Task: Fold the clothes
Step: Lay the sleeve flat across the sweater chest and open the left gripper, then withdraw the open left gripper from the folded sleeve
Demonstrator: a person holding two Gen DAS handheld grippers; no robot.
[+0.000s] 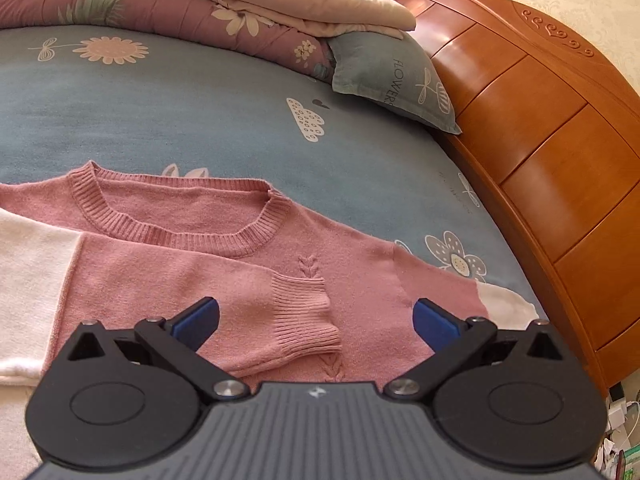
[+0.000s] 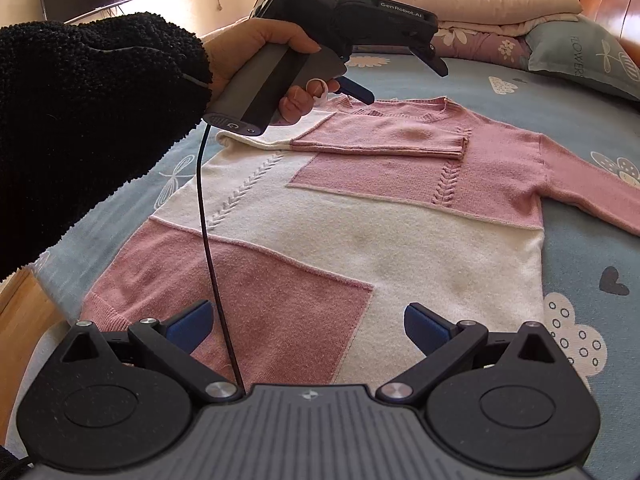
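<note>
Left gripper point(image 1: 316, 322), black with blue finger pads, jaws spread wide and holding nothing, hovers over the chest of the pink-and-cream colour-block knit sweater point(image 2: 400, 240). Between its fingers in the left wrist view lies the ribbed pink cuff point(image 1: 306, 316) of one sleeve, which is folded across the sweater front below the round ribbed neckline point(image 1: 180, 216). The cuff is not pinched.

In the right wrist view a hand point(image 2: 256, 56) in a fuzzy black sleeve point(image 2: 92, 120) grips that tool's grey handle; a thin black cable point(image 2: 208, 220) hangs from it down across the sweater.

Right gripper point(image 2: 306, 326), same build, also spread open and empty, sits above the sweater's hem area, over pink and cream panels.

Sweater lies flat, front up, on a blue bedsheet with flower and cloud prints point(image 2: 580, 280). Its other pink sleeve point(image 2: 592, 188) stretches out sideways, unfolded.

Beyond the neckline: blue printed pillow point(image 1: 396, 80), folded mauve floral quilt point(image 1: 180, 8) with cream blanket on top, orange-brown wooden headboard point(image 1: 540, 140).
</note>
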